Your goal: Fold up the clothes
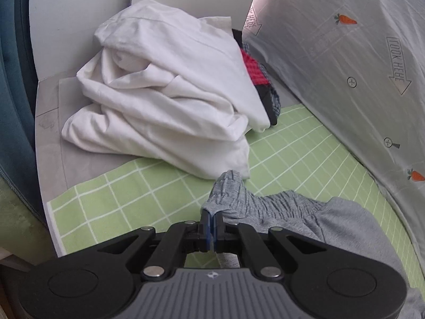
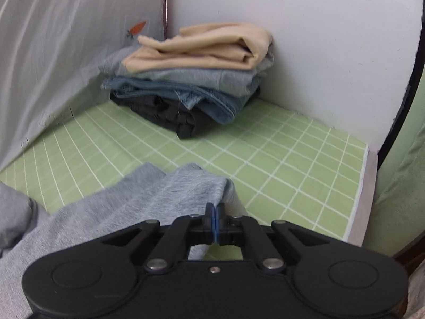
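Green checked mat (image 1: 292, 154) (image 2: 279, 159): covers the work surface in both views; a grey printed sheet (image 1: 345, 53) (image 2: 53, 53) with carrot motifs stands along one side, and a white wall (image 2: 305, 40) closes the far corner in the right wrist view.

Grey shorts (image 1: 318, 226) (image 2: 119, 212): the garment being handled, spread across the near part of the mat between the two grippers. The gathered waistband (image 1: 265, 204) shows in the left wrist view; a flat hem edge shows in the right wrist view.

White heap (image 1: 164, 93): crumpled white cloth at the far left of the mat, partly on the bare grey board (image 1: 50, 122). A red and dark garment (image 1: 255, 71) shows behind it, mostly hidden.

Folded stack (image 2: 191, 79): in the far corner, well apart from the shorts. From the top: beige, light grey, blue denim, black.

Left gripper (image 1: 211, 212): jaws closed together, pinching a waistband corner that stands up just beyond the blue pads.

Right gripper (image 2: 215, 207): jaws closed together, clamping an edge of the same shorts, the fabric draping over the tips.
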A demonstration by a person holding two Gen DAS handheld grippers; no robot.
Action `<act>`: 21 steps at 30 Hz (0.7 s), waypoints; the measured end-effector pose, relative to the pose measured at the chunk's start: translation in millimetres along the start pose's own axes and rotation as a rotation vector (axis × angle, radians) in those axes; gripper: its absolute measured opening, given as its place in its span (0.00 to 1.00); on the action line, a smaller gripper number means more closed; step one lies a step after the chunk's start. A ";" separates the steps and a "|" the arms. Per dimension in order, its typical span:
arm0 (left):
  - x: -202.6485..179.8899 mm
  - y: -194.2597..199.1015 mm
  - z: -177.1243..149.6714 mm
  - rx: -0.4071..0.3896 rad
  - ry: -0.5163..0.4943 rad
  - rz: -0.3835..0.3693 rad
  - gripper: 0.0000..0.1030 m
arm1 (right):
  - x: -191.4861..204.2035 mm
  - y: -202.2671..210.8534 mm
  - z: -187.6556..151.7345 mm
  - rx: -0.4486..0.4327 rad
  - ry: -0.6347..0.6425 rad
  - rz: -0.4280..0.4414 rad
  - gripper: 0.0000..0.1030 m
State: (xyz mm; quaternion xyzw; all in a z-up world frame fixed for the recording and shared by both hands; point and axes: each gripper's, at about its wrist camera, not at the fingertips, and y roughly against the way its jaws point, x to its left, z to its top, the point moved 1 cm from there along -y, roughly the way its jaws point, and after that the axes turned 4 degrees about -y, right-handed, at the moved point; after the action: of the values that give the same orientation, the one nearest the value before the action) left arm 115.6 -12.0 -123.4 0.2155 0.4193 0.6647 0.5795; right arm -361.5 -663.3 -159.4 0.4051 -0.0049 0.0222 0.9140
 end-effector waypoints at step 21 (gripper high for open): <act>13.3 -0.5 -43.1 0.058 -0.223 0.113 0.09 | -2.7 14.5 -39.3 0.047 0.176 -0.071 0.40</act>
State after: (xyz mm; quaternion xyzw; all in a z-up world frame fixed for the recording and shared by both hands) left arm 79.5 -12.6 -150.3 0.3279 0.3584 0.6560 0.5777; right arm -365.1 -624.6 -175.1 0.4227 0.0904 0.0256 0.9014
